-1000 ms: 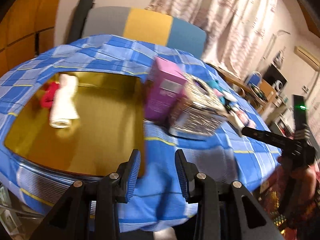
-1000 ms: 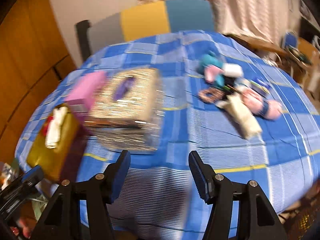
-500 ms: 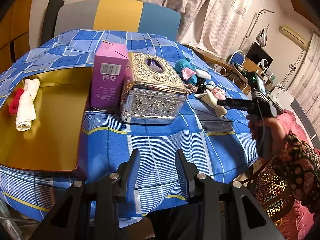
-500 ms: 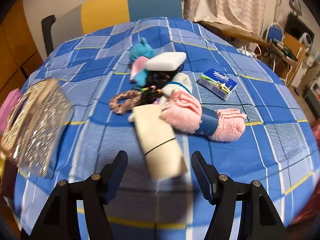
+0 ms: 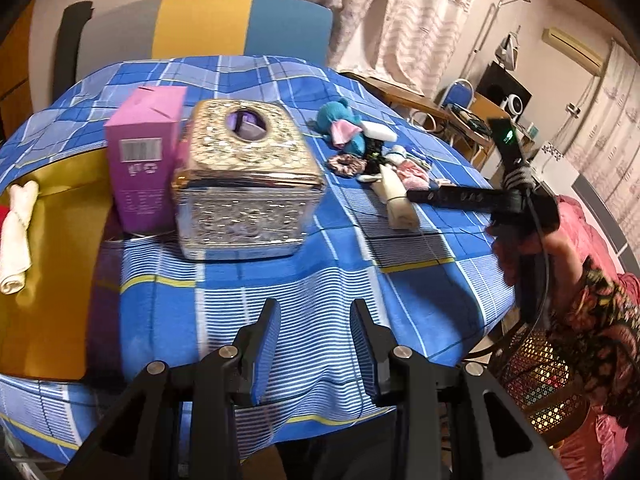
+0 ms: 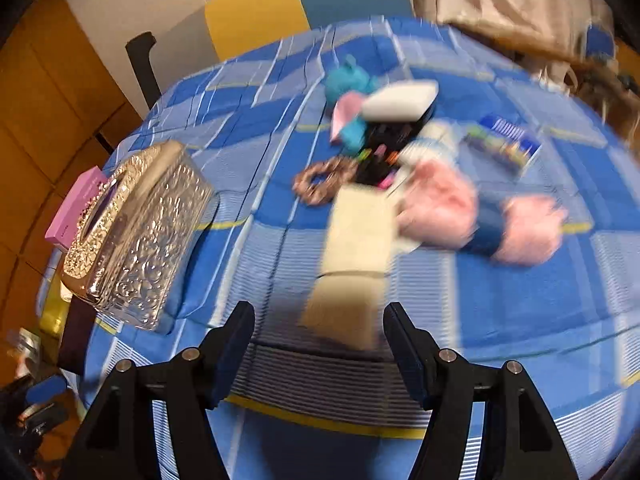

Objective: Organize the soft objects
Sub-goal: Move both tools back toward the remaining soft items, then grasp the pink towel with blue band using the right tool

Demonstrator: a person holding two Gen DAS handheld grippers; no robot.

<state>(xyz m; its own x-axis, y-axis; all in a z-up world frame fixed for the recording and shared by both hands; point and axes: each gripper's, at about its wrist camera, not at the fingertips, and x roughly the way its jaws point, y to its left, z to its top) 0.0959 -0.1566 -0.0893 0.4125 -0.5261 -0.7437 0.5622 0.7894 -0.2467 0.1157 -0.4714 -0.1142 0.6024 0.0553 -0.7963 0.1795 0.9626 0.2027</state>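
A pile of soft things lies on the blue checked tablecloth (image 6: 280,128): a cream rolled cloth (image 6: 352,256), a pink fluffy item with a blue band (image 6: 460,216), a brown scrunchie (image 6: 320,184) and a teal plush (image 6: 348,84). My right gripper (image 6: 320,344) is open just short of the cream roll, whose near end reaches between the fingertips without touching the pads. The left wrist view shows that gripper (image 5: 416,196) over the cream roll (image 5: 396,204). My left gripper (image 5: 316,352) stands open and empty near the table's front edge. The gold tray (image 5: 60,280) holds a rolled white towel (image 5: 16,236).
A silver embossed tissue box (image 5: 248,184) and a pink carton (image 5: 146,160) stand between the tray and the pile. A small blue tissue pack (image 6: 504,144) lies beyond the pink item. A chair (image 5: 200,24) stands behind the table. A person's hand (image 5: 520,248) grips the right tool.
The left view has swung right, from the gold tray to the table's middle. The right gripper has moved from the silver box over to the pile and closer to the cream roll.
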